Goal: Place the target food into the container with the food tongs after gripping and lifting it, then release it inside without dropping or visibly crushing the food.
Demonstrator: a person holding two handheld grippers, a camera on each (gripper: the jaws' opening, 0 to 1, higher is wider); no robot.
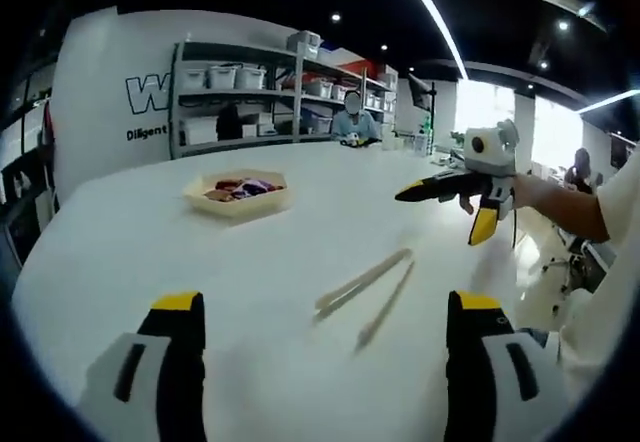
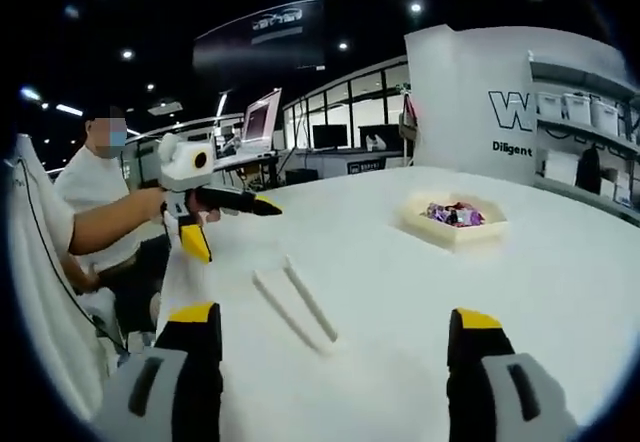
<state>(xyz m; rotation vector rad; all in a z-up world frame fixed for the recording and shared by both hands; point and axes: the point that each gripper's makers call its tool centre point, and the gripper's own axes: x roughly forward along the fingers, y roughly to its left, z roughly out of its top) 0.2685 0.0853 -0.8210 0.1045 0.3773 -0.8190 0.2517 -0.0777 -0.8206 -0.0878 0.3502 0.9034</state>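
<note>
Pale slender tongs [image 1: 366, 290] on glossy table [image 1: 150, 232]

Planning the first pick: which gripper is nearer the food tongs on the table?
About even, as far as the views show. The left gripper and the right gripper, both open, each face the food tongs just ahead, touching nothing.

White table [image 1: 120, 232]; shelving [image 1: 240, 102] with storage bins; monitor [image 2: 258, 120] on far desk.

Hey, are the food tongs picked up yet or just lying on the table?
Lying flat. The food tongs rest on the white table, with both arms spread slightly. Neither gripper touches them; the right gripper hovers above the table.
</note>
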